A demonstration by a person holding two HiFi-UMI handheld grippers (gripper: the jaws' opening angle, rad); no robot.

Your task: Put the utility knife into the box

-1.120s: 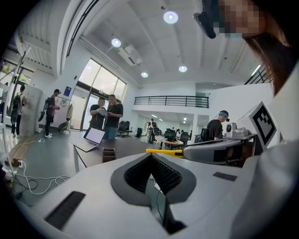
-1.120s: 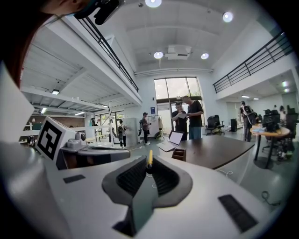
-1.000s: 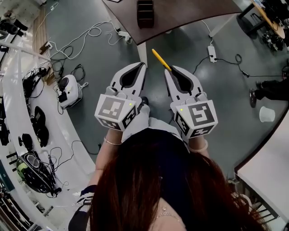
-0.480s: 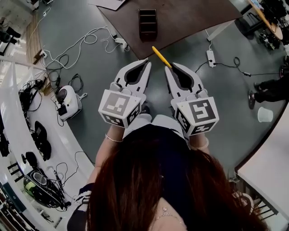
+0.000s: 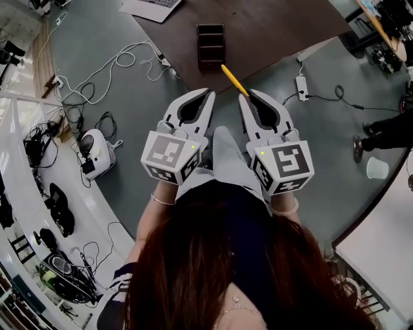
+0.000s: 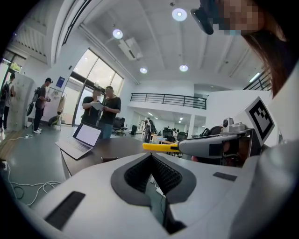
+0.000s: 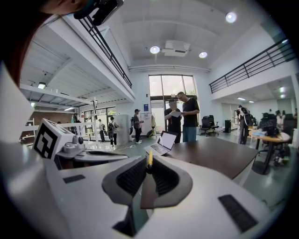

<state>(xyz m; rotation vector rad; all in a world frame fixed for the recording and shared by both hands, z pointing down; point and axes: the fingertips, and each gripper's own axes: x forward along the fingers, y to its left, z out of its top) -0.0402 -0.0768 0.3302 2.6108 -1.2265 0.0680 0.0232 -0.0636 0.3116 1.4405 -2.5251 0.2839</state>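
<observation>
In the head view my right gripper point(image 5: 243, 98) is shut on a yellow utility knife point(image 5: 233, 80), which sticks out forward and to the left over the edge of the brown table point(image 5: 277, 26). A dark box with compartments point(image 5: 211, 44) stands on that table, just beyond the knife's tip. My left gripper point(image 5: 210, 94) is held beside the right one, shut with nothing in it. In the right gripper view the knife's yellow end point(image 7: 149, 159) shows between the pads. The left gripper view shows the knife point(image 6: 159, 146) from the side.
A laptop point(image 5: 151, 8) lies open on the table's far left. Cables point(image 5: 97, 67), a power strip point(image 5: 302, 80) and a small white device point(image 5: 95, 147) lie on the grey floor. Two people point(image 7: 182, 116) stand beyond the table. A white cup point(image 5: 377, 169) sits at right.
The table and the box have come nearer in the head view as both grippers moved forward. The knife now reaches over the table's edge. Both grippers stay shut.
</observation>
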